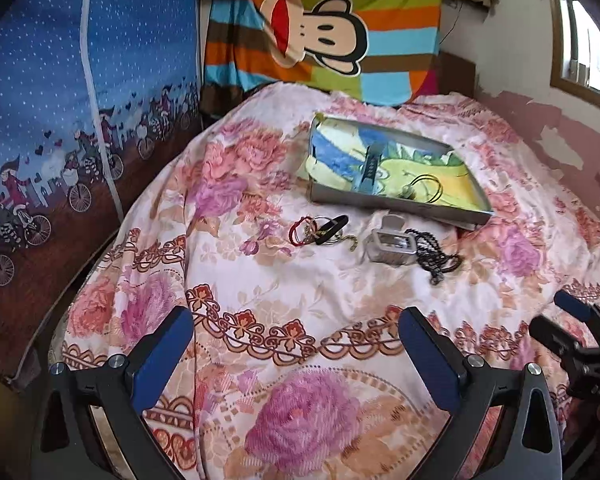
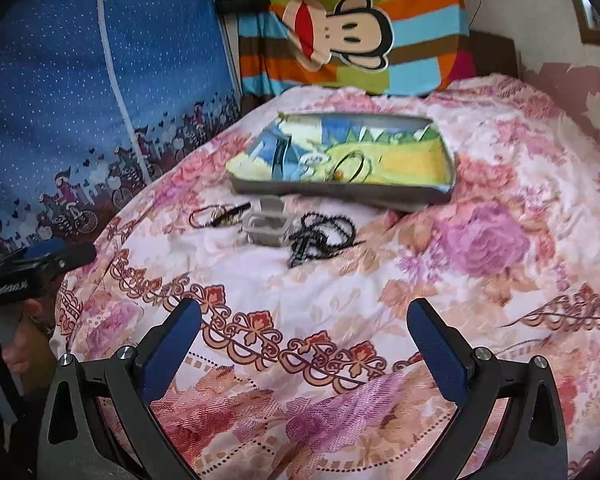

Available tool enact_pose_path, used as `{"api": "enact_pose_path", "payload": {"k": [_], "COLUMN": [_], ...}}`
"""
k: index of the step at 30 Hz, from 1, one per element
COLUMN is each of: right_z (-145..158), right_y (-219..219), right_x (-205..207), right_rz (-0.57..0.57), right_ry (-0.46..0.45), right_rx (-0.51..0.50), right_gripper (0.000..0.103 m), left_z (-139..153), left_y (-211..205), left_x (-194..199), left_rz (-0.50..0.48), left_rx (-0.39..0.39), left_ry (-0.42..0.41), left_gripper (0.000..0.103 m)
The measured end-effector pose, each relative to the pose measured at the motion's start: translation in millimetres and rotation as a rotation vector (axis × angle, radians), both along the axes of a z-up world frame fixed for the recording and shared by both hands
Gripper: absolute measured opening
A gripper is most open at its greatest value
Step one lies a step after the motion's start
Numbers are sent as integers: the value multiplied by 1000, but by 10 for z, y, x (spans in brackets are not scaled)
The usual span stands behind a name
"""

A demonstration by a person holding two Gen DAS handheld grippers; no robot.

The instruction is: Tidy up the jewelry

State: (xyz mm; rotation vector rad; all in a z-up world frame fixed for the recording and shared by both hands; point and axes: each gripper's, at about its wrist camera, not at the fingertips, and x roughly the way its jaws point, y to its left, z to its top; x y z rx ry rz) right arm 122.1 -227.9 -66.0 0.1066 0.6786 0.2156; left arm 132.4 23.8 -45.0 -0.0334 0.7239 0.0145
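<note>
A shallow box (image 1: 396,203) (image 2: 340,193) with a cartoon-printed bottom lies on the floral bedspread; a watch strap (image 1: 370,170) and a black cord loop (image 1: 428,188) (image 2: 354,166) rest inside it. In front of it lie a cluster of red and black bangles (image 1: 320,230) (image 2: 216,216), a silver hair claw clip (image 1: 390,242) (image 2: 266,220) and a black bead necklace (image 1: 436,254) (image 2: 324,236). My left gripper (image 1: 296,344) hovers open above the near bedspread, holding nothing. My right gripper (image 2: 306,336) is likewise open and empty, well short of the jewelry.
A floral bedspread (image 1: 300,300) covers the bed. A blue cartoon cloth (image 1: 60,100) hangs on the left, and a striped monkey blanket (image 1: 320,28) at the head. A peeling pink wall (image 1: 560,128) runs along the right. The other gripper shows at each view's edge (image 1: 580,332) (image 2: 40,260).
</note>
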Motion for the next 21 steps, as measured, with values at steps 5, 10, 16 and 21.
{"api": "enact_pose_path", "payload": {"k": [5,10,16,21], "right_z": [-161,-240,-250,-249], "right_y": [31,106,258,356], "right_x": [192,476,935,1284], "right_rz": [27,79,206,308], "right_ry": [58,75,84,84], "right_rx": [11,7,-20,-43], "right_gripper": [101,101,101,96], "left_z": [-101,-161,-177,-294], "left_y": [36,68,73,114], "left_x": [288,621,980,1271], "left_rz": [17,37,8,-38], "left_rx": [-25,-53,-71,-120], "left_ry": [23,28,7,38], "left_gripper": [103,103,78,55]}}
